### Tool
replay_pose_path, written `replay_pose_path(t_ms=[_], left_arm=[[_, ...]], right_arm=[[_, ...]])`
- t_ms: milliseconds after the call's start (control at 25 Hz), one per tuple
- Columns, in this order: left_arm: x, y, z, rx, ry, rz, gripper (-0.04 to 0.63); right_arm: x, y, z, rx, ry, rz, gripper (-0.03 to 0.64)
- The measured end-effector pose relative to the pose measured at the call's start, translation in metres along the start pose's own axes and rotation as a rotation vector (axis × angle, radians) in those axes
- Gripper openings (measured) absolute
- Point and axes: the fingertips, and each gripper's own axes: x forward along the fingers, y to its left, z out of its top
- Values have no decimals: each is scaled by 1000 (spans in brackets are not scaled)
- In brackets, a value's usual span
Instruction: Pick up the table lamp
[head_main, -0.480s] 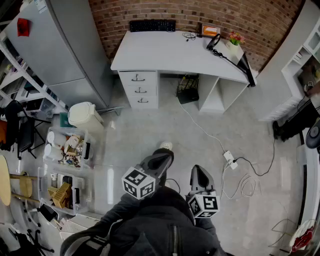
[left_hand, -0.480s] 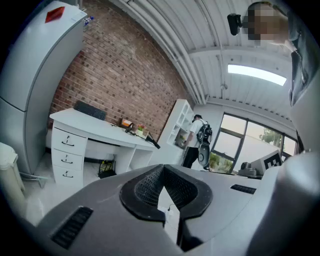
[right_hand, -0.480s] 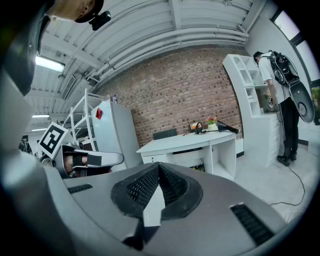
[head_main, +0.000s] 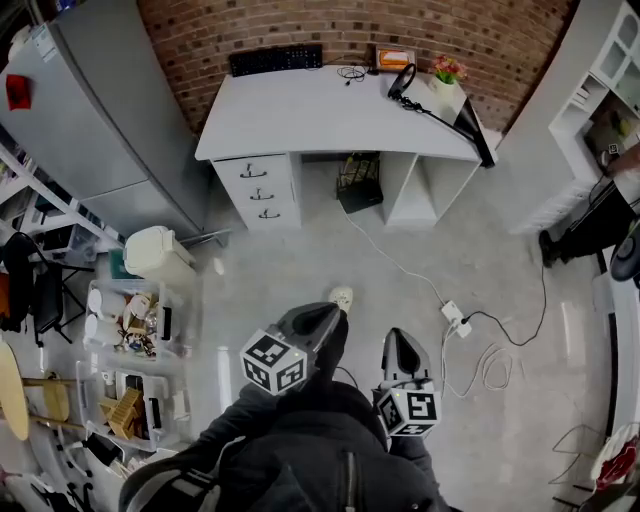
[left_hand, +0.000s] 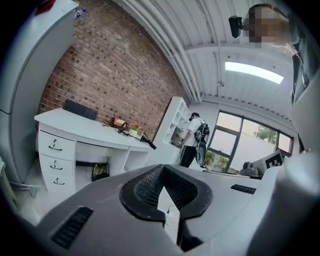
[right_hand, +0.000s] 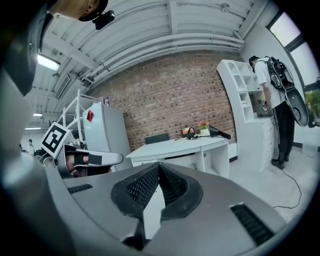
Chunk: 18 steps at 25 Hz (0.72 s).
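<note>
Black table lamp (head_main: 475, 125): long axis diagonal, toward desk (head_main: 300, 110) right corner.

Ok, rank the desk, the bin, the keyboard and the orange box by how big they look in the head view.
1. desk, by far the largest
2. bin, though it stands nearer the camera than the rest
3. keyboard, long but thin
4. orange box, smallest
</note>
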Motion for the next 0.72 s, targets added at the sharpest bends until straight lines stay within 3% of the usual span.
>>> replay_pose_path(t_ms=[240,480,720], left_arm=[[40,9,11,-18,25,-50,8],[74,28,26,-19,38,-79,8],[113,42,67,-9,32,-120,8]], right_arm=[[27,-18,20,174,-61,41,11],[63,-39,35,136,-56,32,11],[113,-61,69,115,-50,26,11]])
